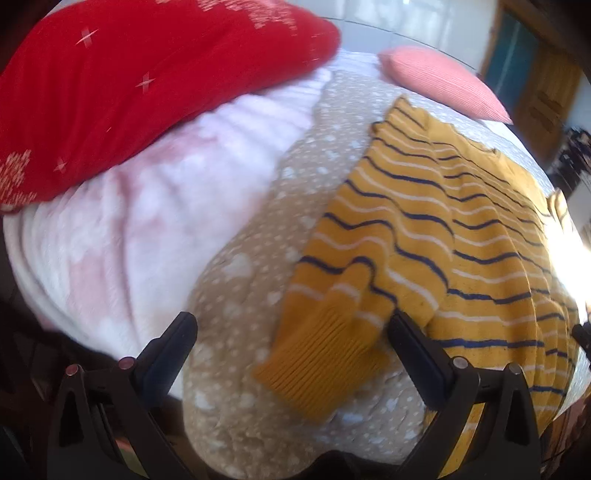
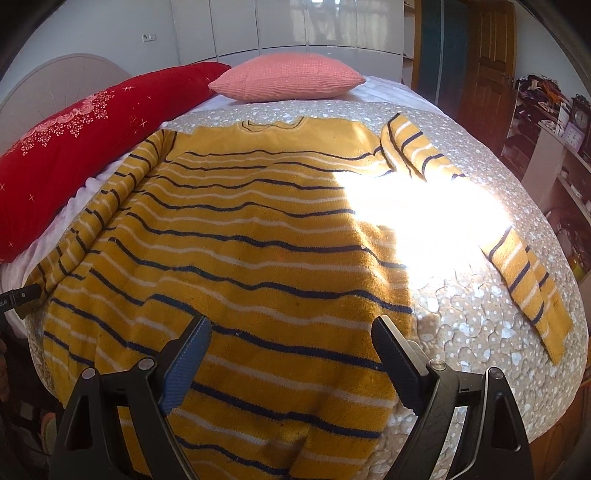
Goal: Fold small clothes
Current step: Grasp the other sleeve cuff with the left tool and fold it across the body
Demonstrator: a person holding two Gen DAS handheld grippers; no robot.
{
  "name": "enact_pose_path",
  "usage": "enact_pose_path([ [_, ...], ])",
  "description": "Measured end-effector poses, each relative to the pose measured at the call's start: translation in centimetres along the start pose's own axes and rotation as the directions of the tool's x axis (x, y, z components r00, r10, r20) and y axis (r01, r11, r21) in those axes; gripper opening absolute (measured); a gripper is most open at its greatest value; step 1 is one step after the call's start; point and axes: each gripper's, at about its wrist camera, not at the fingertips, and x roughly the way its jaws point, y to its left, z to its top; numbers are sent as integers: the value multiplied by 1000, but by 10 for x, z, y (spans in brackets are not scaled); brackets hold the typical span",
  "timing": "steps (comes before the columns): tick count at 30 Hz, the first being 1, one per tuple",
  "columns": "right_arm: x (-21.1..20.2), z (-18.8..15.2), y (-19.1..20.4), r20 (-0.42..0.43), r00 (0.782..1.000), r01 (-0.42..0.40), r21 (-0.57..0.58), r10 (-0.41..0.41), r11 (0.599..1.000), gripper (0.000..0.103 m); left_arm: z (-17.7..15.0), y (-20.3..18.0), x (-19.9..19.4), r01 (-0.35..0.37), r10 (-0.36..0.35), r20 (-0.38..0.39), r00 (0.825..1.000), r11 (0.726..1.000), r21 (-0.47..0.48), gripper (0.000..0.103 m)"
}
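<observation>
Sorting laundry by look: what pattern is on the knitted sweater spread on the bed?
Mustard-yellow knitted sweater with thin navy and white stripes; clearest in the right wrist view.

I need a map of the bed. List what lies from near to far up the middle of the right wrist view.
Right hand-held gripper, open → striped yellow sweater → dotted beige bedspread → pink pillow → white wardrobe doors.

White wardrobe doors (image 2: 288,26), wooden door (image 2: 487,62), cluttered shelves (image 2: 546,122), sunlit dotted bedspread (image 2: 480,317)
</observation>
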Motion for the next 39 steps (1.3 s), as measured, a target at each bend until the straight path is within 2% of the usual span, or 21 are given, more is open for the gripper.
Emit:
enact_pose_path([
  [2, 0, -1, 0, -1, 1000, 3, -7, -3, 1000, 91, 1, -10, 7, -14, 14, -15, 1000, 999, 35, 51],
  [3, 0, -1, 1, -1, 1000, 6, -12, -6, 1000, 91, 3, -11, 5, -10, 11, -13, 1000, 999, 33, 47],
  [4, -1, -1, 0, -1, 1000, 8, -16, -8, 1000, 91, 6, -12, 1, -25, 25, 3, 1000, 999, 32, 25],
  [5, -1, 0, 0, 1, 1000, 13, -18, -13, 1000, 91, 9, -11, -1, -37, 37, 7, 999, 999, 33, 16],
  [7, -2, 1, -3, 8, 1000, 23, -17, -22, 1000, 91, 19, -3, -6, -129, 128, 45, 991, 991, 18, 13],
  [9, -3, 2, -7, 13, 1000, 26, -3, -26, 1000, 91, 32, 11, -8, -247, 246, 63, 967, 969, -3, 13],
  [12, -1, 1, -13, 6, 1000, 18, 21, -19, 1000, 91, 47, 39, -8, -324, 327, 42, 944, 943, -69, 17],
  [14, 1, 0, -16, -2, 1000, 11, 34, -11, 999, 91, 50, 53, -12, -342, 347, 37, 937, 934, -107, 22],
  [17, 3, -2, -19, -7, 1000, 2, 48, -2, 999, 91, 43, 59, -24, -304, 314, 44, 948, 940, -154, 40],
  [21, 2, -2, -24, 3, 1000, -4, 62, 4, 998, 91, 20, 39, -46, -121, 133, 75, 988, 981, -148, 54],
  [23, 1, -2, -29, 8, 1000, -6, 80, 5, 997, 91, 7, 19, -53, -39, 49, 80, 996, 992, -123, 70],
  [25, 2, -4, -37, 7, 1000, -10, 102, 10, 995, 91, -4, -3, -52, 45, -39, 67, 997, 994, -97, 75],
  [27, 2, -8, -44, 4, 1000, -9, 122, 9, 992, 91, -14, -25, -44, 113, -111, 34, 993, 991, -65, 75],
  [31, -1, -21, -63, -1, 1000, -6, 163, 6, 987, 91, -33, -63, -23, 173, -174, -54, 983, 985, -22, 75],
  [33, -3, -28, -72, -10, 1000, -8, 176, 10, 984, 91, -41, -78, -16, 167, -167, -80, 983, 986, -4, 75],
  [34, -3, -31, -76, -15, 1000, -21, 183, 24, 983, 91, -45, -84, -14, 143, -142, -80, 987, 990, 9, 67],
  [35, -3, -35, -78, -16, 999, -43, 189, 47, 981, 91, -47, -89, -15, 127, -125, -76, 989, 992, 25, 51],
  [36, -3, -38, -79, -12, 997, -72, 193, 75, 979, 87, -47, -93, -17, 126, -122, -77, 989, 991, 36, 44],
  [37, -4, -41, -79, -4, 994, -102, 192, 105, 976, 80, -46, -95, -20, 125, -122, -79, 989, 991, 38, 24],
  [38, -5, -43, -77, 2, 991, -129, 184, 131, 975, 55, -44, -95, -22, 99, -96, -80, 992, 994, 40, 11],
  [39, -4, -43, -76, -4, 988, -151, 172, 154, 973, 35, -41, -91, -25, 75, -72, -78, 994, 997, 34, 11],
])
